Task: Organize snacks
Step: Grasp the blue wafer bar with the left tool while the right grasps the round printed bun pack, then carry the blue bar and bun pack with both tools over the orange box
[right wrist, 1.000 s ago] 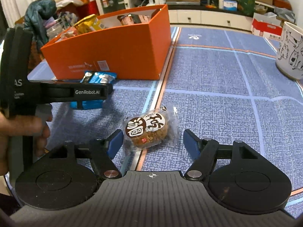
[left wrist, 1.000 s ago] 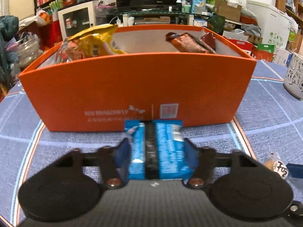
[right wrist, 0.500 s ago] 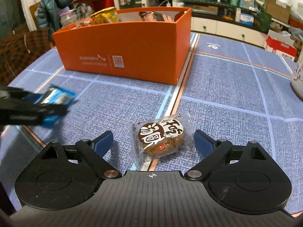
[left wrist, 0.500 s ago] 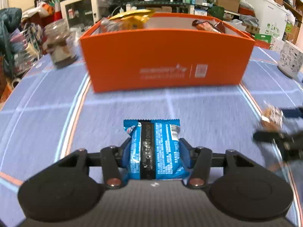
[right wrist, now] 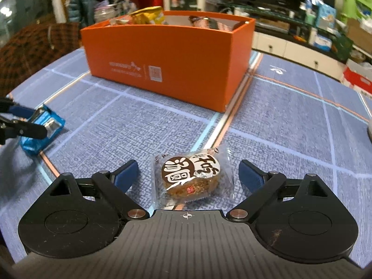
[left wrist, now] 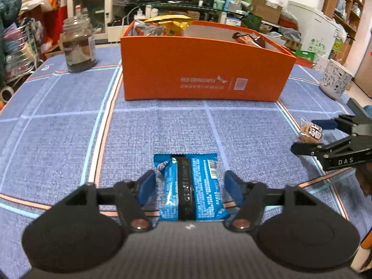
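Note:
A blue snack packet (left wrist: 191,187) lies on the blue tablecloth between the fingers of my left gripper (left wrist: 190,181), which is open with small gaps on both sides. It also shows at the left of the right wrist view (right wrist: 43,130). A clear-wrapped brown pastry (right wrist: 191,177) lies between the wide-open fingers of my right gripper (right wrist: 188,173); it shows in the left wrist view (left wrist: 310,133) too. An orange box (left wrist: 204,69) holding several snacks stands behind both, also in the right wrist view (right wrist: 167,55).
A brown glass jar (left wrist: 79,46) stands left of the box. A white patterned cup (left wrist: 336,82) stands at the table's right. Chairs, shelves and clutter surround the table.
My left gripper pulled back from the box with the blue packet, then opened around it on the cloth. My right gripper stayed open around the pastry.

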The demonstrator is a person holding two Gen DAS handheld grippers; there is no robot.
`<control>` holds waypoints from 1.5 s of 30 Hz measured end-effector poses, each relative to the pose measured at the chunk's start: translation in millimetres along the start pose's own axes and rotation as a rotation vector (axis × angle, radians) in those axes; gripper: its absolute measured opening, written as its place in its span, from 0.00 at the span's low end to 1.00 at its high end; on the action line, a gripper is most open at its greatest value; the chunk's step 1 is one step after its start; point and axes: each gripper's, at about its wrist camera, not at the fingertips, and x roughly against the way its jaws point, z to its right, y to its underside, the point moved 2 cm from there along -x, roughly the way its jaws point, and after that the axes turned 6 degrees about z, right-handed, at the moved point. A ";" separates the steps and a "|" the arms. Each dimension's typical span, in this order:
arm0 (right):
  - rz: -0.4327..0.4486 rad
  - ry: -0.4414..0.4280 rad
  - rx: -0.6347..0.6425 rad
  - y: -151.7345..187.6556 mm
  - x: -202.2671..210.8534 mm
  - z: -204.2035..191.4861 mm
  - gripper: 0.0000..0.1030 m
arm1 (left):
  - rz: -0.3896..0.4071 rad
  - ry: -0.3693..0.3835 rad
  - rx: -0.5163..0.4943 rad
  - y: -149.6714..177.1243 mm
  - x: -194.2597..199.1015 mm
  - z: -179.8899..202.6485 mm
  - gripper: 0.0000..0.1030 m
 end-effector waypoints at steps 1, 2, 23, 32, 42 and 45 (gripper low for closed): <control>0.003 -0.008 0.008 0.1 -0.7 0.4 0.86 | -0.003 0.003 -0.009 0.8 -0.7 0.9 0.70; 0.008 -0.015 0.010 0.3 -1.1 1.3 0.86 | -0.008 0.004 -0.016 1.8 -1.8 1.7 0.70; -0.075 0.025 -0.019 -5.5 7.7 -9.9 0.61 | -0.010 -0.013 -0.049 3.4 -13.2 10.0 0.70; -0.108 0.042 -0.031 -5.2 10.9 -10.4 0.62 | -0.018 -0.023 -0.081 7.6 -10.5 18.3 0.70; -0.135 0.130 -0.076 -11.9 13.2 -19.9 0.40 | -0.047 -0.095 -0.039 1.2 -10.9 21.0 0.45; -0.140 0.149 -0.080 -14.8 12.6 -25.8 0.40 | -0.044 -0.118 -0.053 -0.6 -7.6 19.8 0.45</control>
